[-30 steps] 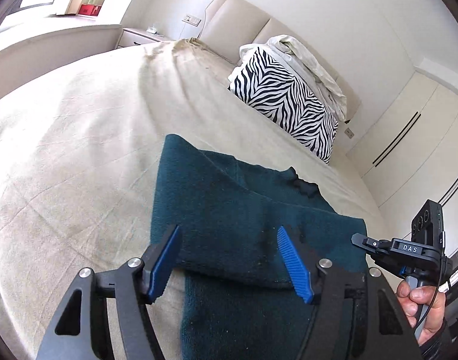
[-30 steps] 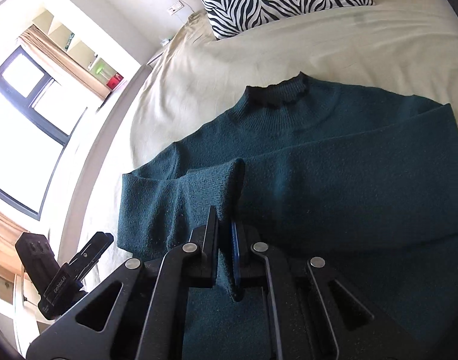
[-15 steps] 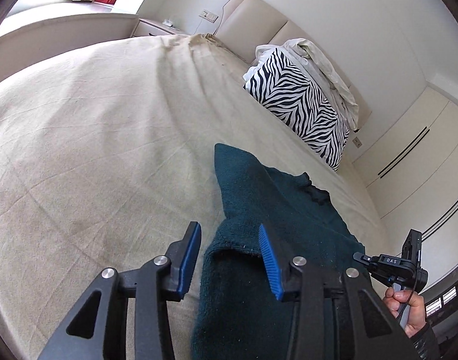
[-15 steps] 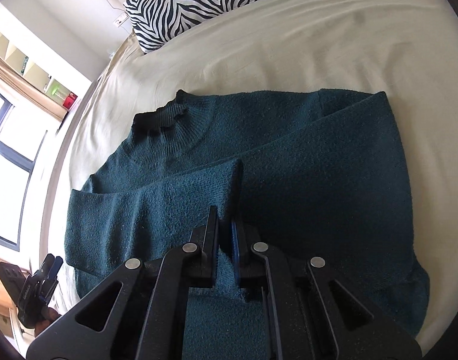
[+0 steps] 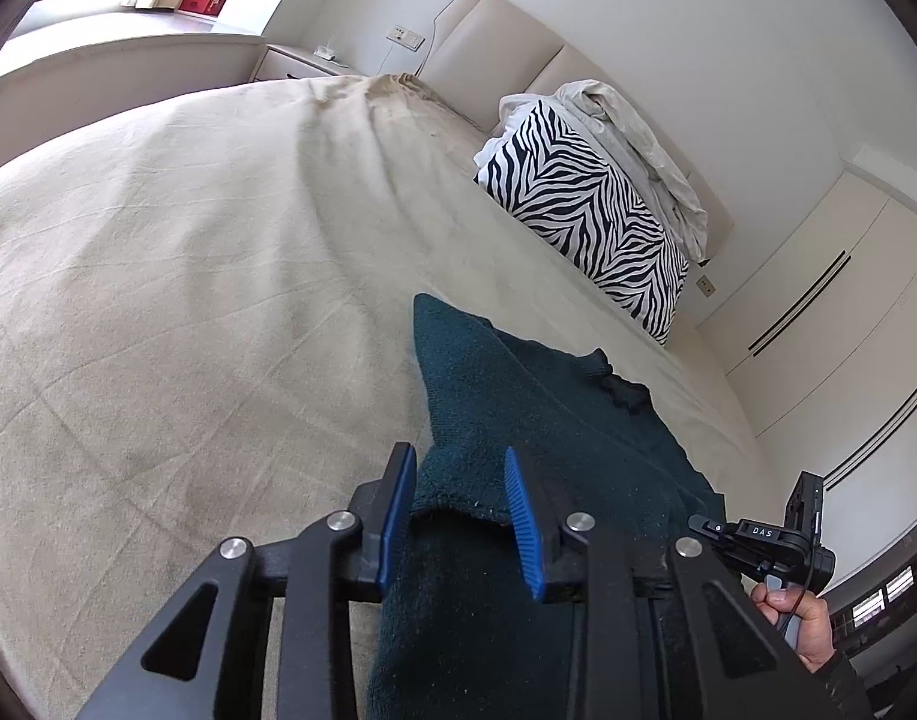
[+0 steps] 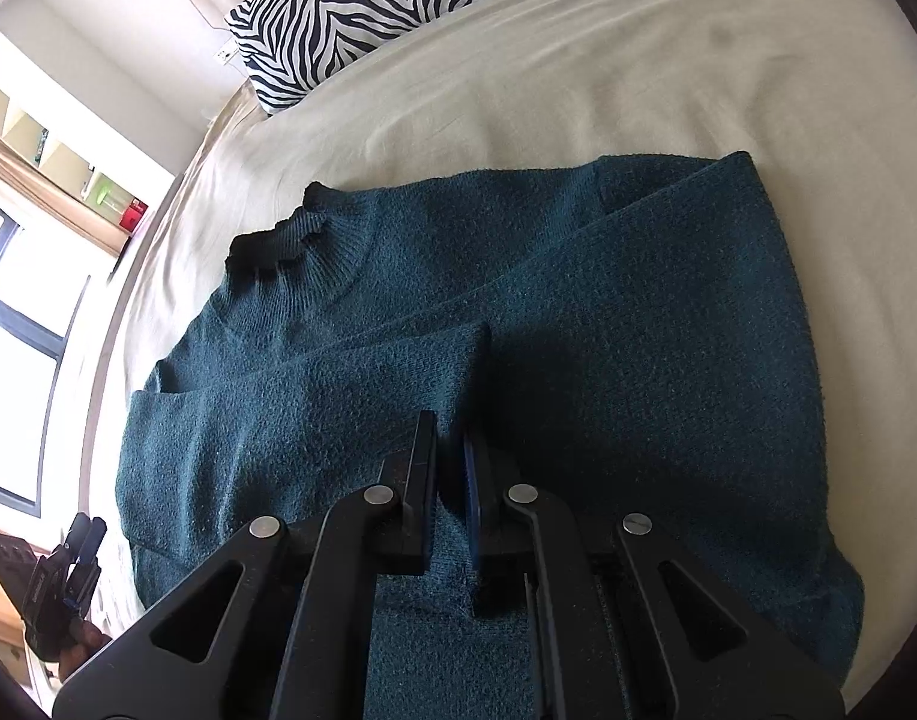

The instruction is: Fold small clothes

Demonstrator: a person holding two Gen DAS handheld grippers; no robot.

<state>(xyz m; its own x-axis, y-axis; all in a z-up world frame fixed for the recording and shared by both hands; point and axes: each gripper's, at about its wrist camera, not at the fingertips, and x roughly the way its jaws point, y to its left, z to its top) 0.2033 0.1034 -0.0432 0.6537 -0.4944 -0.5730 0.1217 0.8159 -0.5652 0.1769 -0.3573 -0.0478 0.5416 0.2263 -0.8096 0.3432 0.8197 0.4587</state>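
A dark teal knit sweater lies on the bed with both sleeves folded across its body and its dark collar at the far left. My right gripper is shut on a fold of the sweater near its lower hem. In the left wrist view the sweater runs away from me. My left gripper straddles the sweater's edge, its blue pads partly closed around the bunched fabric with a gap still showing.
The sweater rests on a beige bedsheet. A zebra-print pillow with a crumpled cloth on it leans at the headboard. A nightstand stands beside the bed, wardrobe doors at the right.
My left gripper narrowed from wide open and moved onto the sweater's left edge. My right gripper stayed shut on the fabric while the view shifted over the sweater.
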